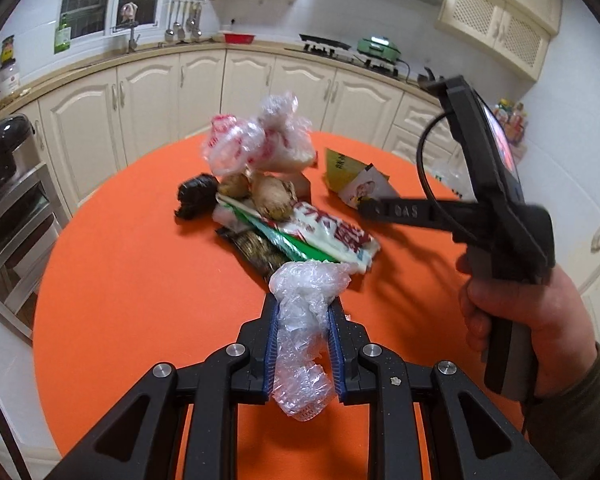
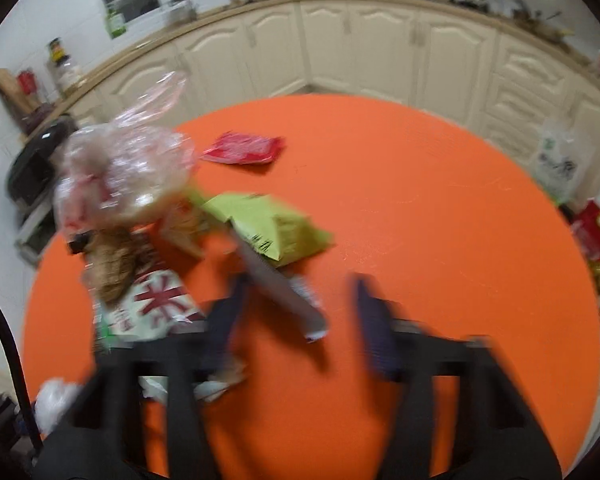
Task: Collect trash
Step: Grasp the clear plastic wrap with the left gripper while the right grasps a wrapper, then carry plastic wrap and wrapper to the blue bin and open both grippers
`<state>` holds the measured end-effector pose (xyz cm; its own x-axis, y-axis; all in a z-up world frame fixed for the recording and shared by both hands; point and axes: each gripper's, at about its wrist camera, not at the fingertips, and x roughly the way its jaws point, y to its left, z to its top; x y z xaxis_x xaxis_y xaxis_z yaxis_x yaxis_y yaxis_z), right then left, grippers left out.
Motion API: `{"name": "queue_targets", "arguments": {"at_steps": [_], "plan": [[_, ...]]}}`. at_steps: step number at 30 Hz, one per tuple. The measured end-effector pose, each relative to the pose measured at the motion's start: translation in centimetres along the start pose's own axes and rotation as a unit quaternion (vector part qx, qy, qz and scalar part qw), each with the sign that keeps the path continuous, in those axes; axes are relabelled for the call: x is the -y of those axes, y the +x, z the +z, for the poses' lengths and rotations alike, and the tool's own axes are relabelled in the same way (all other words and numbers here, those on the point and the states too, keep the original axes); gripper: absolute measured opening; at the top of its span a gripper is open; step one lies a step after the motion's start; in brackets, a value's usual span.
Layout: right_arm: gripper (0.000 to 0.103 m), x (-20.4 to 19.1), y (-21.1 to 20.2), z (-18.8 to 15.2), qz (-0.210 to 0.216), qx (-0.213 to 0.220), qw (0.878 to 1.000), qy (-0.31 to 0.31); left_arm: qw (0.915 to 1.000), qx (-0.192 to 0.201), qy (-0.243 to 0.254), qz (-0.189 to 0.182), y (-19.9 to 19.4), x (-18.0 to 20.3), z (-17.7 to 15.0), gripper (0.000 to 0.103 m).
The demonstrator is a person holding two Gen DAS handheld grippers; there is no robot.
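meanwhile, crumpled clear plastic (image 1: 304, 336) between left gripper (image 1: 303, 312) fingers — right gripper (image 2: 300, 308) agape

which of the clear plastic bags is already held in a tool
The small crumpled clear bag, pinched between the fingers of the left tool. The bigger clear bag with red print sits untouched on top of the trash pile.

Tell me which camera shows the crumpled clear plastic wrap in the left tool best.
The left wrist view: the crumpled clear plastic wrap sits sharp and central, clamped in the left tool. The right wrist view is motion-blurred and does not clearly show it.
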<state>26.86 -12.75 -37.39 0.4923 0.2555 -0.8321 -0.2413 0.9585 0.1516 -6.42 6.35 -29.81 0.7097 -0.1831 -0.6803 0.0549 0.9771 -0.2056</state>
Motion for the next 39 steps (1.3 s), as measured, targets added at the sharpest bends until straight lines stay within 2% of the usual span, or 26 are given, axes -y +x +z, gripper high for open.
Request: {"name": "queue_targets", "arguments": {"at_steps": [1,3,12,20,28,32,39], "plan": [[0.017,-0.2,-0.2,-0.1,0.002,0.002,1.0,-0.006,1.0,0.003,0.0,0.0,-0.3,0.1,0.1,0.018],[0.015,-0.6,-0.7,-0.4,0.011,0.008,1.0,-0.01,1.0,0.008,-0.001,-0.003,-0.6,-0.1,0.2,0.018],[0.015,0.3,-5.9,-2.4,0.066,0.048,0.996,0.024,0.9997,0.021,0.0,-0.009,-2.3,-0.1,0.0,0.016],[0.015,1.3,-11.6,-4.6,0.066,0.09,0.993,0.037,0.9983,0.049,0.026,-0.016,-4.5,2.8,0.3,0.016],[0.015,3.3,-19.0,-7.2,0.051,0.15,0.985,0.062,0.9932,0.084,0.074,-0.032,-6.4,7.8,1.4,0.016],[0.015,6.0,-22.7,-9.0,0.03,0.175,0.98,0.09,0.9889,0.095,0.101,-0.052,-6.8,10.9,2.3,0.016],[0.015,13.2,-27.9,-13.3,-0.033,0.204,0.966,0.156,0.9786,0.096,0.151,-0.103,-5.4,18.0,3.6,0.017]]}}
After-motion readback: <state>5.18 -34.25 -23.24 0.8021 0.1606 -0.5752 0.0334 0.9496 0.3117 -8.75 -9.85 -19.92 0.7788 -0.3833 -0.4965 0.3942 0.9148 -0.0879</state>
